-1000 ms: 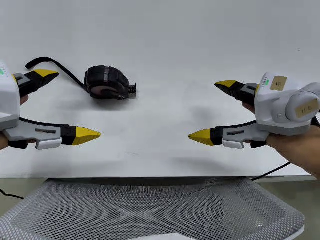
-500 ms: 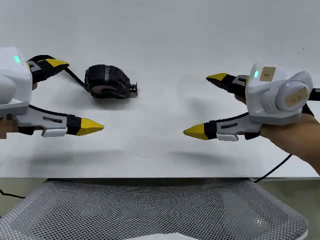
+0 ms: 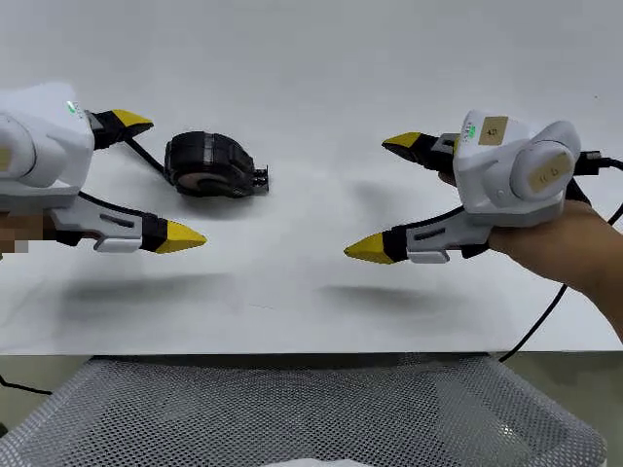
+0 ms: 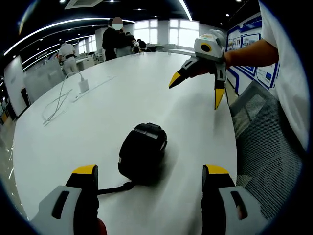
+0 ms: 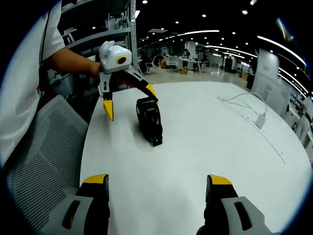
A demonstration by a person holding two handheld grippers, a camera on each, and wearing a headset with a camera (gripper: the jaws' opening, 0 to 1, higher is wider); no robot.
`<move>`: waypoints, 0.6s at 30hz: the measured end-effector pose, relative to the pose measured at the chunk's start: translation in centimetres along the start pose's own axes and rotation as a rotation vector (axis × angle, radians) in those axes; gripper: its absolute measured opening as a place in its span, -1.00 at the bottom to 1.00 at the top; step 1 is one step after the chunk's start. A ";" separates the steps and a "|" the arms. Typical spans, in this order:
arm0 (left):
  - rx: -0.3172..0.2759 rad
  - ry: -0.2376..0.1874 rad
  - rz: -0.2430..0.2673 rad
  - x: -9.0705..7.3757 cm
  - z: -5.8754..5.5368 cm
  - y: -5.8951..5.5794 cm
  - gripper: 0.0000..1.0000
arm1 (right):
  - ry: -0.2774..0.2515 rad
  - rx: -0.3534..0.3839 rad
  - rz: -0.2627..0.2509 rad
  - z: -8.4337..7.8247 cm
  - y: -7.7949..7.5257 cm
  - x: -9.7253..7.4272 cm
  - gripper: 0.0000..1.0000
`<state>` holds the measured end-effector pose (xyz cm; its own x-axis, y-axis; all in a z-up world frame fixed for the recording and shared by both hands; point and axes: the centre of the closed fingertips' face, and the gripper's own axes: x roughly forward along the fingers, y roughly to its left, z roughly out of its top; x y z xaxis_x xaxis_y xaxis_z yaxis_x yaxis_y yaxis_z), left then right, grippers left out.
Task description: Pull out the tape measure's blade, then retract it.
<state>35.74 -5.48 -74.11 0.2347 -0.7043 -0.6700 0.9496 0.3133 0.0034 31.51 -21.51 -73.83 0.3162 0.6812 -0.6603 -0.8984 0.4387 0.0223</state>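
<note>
Since a second ago we have brought our left hand-held gripper (image 3: 164, 178) and right hand-held gripper (image 3: 371, 197) inward; both gape wide, holding nothing; the tape measure (image 3: 206, 165) lies on the worktop (image 3: 311, 78) just ahead of the left one; a loose pinch could skid its case away.
</note>
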 end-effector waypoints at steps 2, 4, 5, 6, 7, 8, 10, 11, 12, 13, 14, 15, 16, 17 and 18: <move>0.009 0.011 -0.008 0.3 0.0 0.2 0.67 | -0.001 -0.006 0.004 0.2 -0.1 0.2 0.59; 0.018 0.021 -0.022 0.5 -0.1 0.2 0.65 | -0.001 -0.009 0.011 0.4 -0.2 0.3 0.59; 0.022 0.024 -0.025 0.5 -0.1 0.2 0.64 | -0.001 -0.011 0.012 0.4 -0.2 0.4 0.59; 0.027 0.031 -0.033 0.6 -0.2 0.3 0.62 | 0.000 -0.016 0.016 0.5 -0.3 0.5 0.59; 0.029 0.037 -0.041 0.7 -0.2 0.2 0.62 | 0.001 -0.018 0.020 0.5 -0.3 0.6 0.59; 0.032 0.051 -0.044 0.8 -0.4 0.3 0.61 | 0.002 -0.022 0.024 0.6 -0.3 0.7 0.59; 0.033 0.065 -0.048 1.0 -0.5 0.5 0.57 | 0.006 -0.030 0.029 0.6 -0.4 0.9 0.59; 0.030 0.072 -0.057 1.0 -0.6 0.5 0.55 | 0.008 -0.035 0.033 0.7 -0.4 1.0 0.58; 0.030 0.077 -0.058 1.1 -0.6 0.6 0.52 | 0.008 -0.037 0.036 0.7 -0.4 1.1 0.58; 0.033 0.082 -0.062 1.2 -0.7 0.6 0.50 | 0.009 -0.040 0.039 0.8 -0.4 1.2 0.58; 0.036 0.089 -0.069 1.3 -0.7 0.7 0.48 | 0.011 -0.046 0.044 0.8 -0.5 1.3 0.58; 0.039 0.094 -0.073 1.3 -0.7 0.7 0.43 | 0.013 -0.049 0.046 0.8 -0.5 1.4 0.58; 0.042 0.097 -0.078 1.4 -0.7 0.8 0.38 | 0.014 -0.054 0.051 0.9 -0.6 1.5 0.58; 0.046 0.100 -0.082 1.4 -0.6 0.8 0.33 | 0.015 -0.057 0.053 0.9 -0.6 1.6 0.58; 0.048 0.102 -0.086 1.5 -0.6 0.9 0.28 | 0.014 -0.059 0.055 1.0 -0.6 1.7 0.58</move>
<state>36.78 -5.86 -75.58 0.1318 -0.6578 -0.7416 0.9747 0.2220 -0.0237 32.92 -20.00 -74.23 0.2617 0.6947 -0.6700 -0.9309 0.3651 0.0150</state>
